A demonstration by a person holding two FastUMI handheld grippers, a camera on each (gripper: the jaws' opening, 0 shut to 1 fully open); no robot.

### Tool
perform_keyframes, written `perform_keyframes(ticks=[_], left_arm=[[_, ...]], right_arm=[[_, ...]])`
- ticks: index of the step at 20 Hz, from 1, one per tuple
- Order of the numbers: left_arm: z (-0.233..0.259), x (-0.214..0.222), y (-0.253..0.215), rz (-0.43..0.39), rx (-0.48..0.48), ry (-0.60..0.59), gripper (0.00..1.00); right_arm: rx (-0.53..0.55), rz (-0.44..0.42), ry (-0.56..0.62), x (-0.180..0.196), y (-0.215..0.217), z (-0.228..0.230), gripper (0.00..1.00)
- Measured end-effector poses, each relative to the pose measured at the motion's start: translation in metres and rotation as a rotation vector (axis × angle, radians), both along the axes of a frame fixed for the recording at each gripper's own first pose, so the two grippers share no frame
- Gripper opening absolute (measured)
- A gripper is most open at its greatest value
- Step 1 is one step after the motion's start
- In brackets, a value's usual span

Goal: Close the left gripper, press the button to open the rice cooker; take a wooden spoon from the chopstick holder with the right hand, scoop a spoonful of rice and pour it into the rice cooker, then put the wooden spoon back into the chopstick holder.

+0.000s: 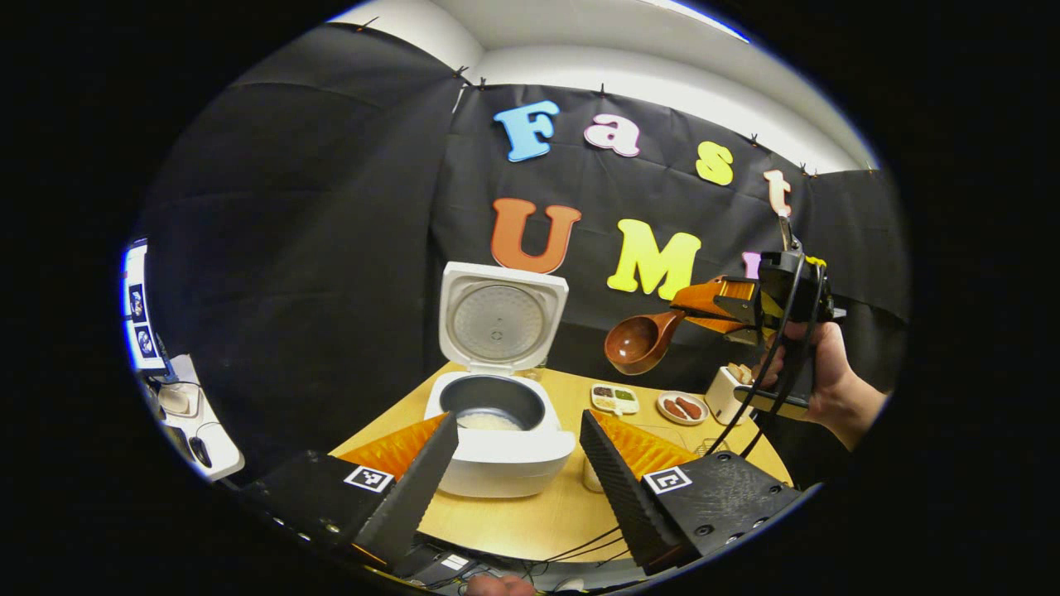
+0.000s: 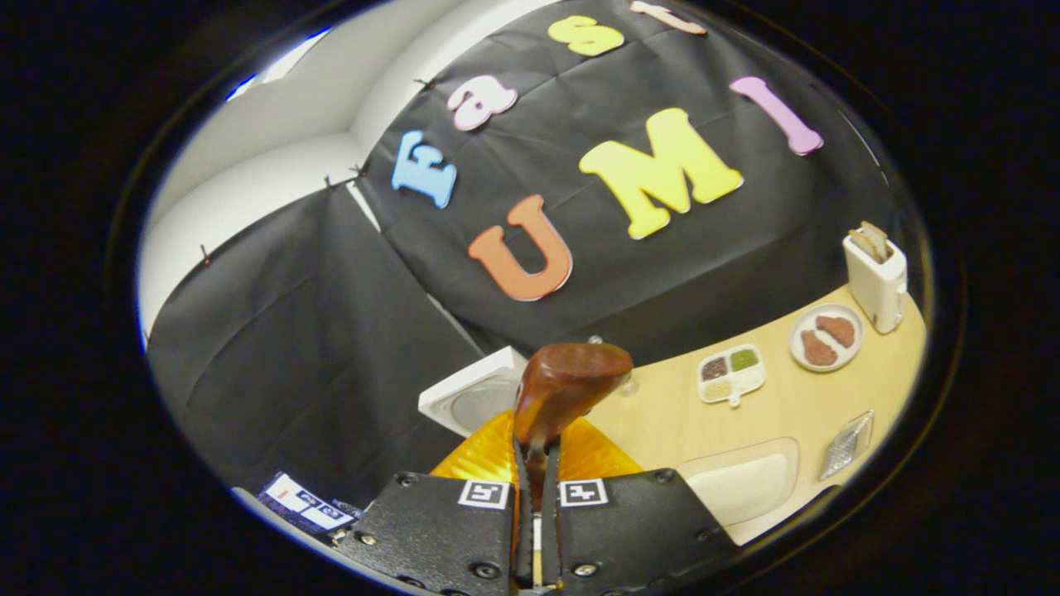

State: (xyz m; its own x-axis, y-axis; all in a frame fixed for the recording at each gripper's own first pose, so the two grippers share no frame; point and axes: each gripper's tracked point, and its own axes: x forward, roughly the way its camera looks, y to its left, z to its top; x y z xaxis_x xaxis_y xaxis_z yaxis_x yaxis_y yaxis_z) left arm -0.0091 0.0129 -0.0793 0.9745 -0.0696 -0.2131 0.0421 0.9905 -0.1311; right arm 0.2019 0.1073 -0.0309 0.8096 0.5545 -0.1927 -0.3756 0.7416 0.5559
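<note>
Left hand-held gripper (image 1: 517, 476): fingers spread wide, nothing between them, low in front of the rice cooker (image 1: 501, 447). Cooker sits on the wooden worktop (image 1: 530, 517), lid (image 1: 501, 319) up and standing near vertical, inner pot (image 1: 491, 403) exposed with a pale patch of rice (image 1: 489, 421) at the bottom.

Right hand-held gripper (image 1: 704, 314) — seen from the left gripper view it is up in the air to the right of the cooker, well above the worktop, held by a hand (image 1: 828, 372). It pinches the handle of the wooden spoon (image 1: 642, 341); bowl of the spoon points toward the cooker side, hollow facing the camera and tipped down. Cannot tell whether any rice is in it.

Right gripper view confirms the grip: right hand-held gripper (image 2: 537, 488) has both fingers pressed together on the spoon handle, wooden spoon (image 2: 567, 385) sticking straight out ahead. The cooker's open lid (image 2: 476, 397) shows just behind the spoon, left of it.

Other things on the worktop (image 2: 795, 406) — a divided dish (image 2: 730, 374) with small portions, a round plate (image 2: 826, 338) with two brown pieces, a white toaster (image 2: 876, 277) with bread slices in it, a shallow white tray (image 2: 745, 480) of rice near the edge, a small metal rack (image 2: 845, 447) beside it.

Chopstick holder: cannot make it out.
</note>
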Motion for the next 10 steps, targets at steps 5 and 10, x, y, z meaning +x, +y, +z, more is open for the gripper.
perform_keyframes(ticks=[5, 10], left_arm=[[0.006, 0.018, -0.056, -0.095, 0.016, -0.010, 0.94], [0.006, 0.033, -0.088, -0.111, 0.008, -0.001, 0.94]], right_arm=[[-0.035, -0.165, -0.030, 0.006, -0.126, 0.011, 0.09], [-0.176, -0.305, -0.049, 0.015, -0.236, -0.007, 0.08]])
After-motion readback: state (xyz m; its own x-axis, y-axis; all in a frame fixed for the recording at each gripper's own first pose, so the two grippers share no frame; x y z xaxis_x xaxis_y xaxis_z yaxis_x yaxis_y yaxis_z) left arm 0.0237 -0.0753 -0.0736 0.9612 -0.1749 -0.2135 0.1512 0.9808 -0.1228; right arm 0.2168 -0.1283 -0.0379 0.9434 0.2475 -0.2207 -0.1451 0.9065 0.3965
